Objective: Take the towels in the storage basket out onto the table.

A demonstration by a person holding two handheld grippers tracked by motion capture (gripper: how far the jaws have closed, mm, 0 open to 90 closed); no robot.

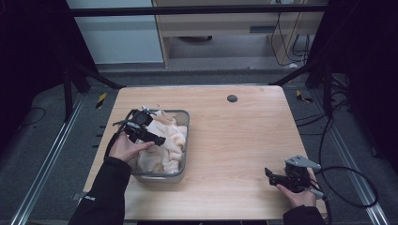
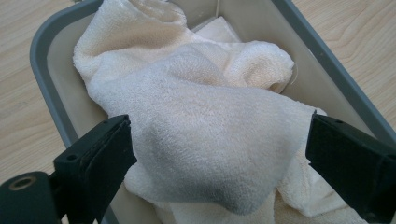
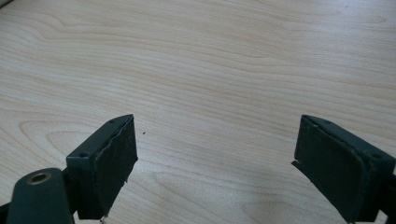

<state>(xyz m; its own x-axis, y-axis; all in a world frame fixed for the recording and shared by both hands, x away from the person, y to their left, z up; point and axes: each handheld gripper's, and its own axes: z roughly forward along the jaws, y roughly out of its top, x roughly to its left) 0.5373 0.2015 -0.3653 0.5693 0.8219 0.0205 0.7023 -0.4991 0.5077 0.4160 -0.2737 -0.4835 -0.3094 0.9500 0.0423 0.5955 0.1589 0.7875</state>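
Pale wood-grain worktop (image 1: 234,140) under dim surroundings, with dark frame struts and grey floor beyond. Toward its left side, a grey rectangular plastic bin (image 1: 184,118) heaped with a cream terry-cloth towel (image 1: 166,140), rumpled and rising above the rim. Left gripper (image 1: 152,137) poised over the bin, fingers (image 2: 100,158) spread wide to either side of a raised fold of towel (image 2: 205,140), pads not pressing on it, nothing gripped yet. Right gripper (image 1: 272,177) resting near the front right corner of the worktop, well apart from the bin, fingers (image 3: 107,158) standing apart over bare wood, nothing between them. Likely light, soft and limp to handle, with a grippy pile unlikely to slip; bound to sag and unfold once lifted rather than keep any shape. Best taken at the high bunched fold directly between the left fingers, pinching several layers together, rather than digging toward the bin wall. Possible snag: lower folds dragging along or catching on the rim.
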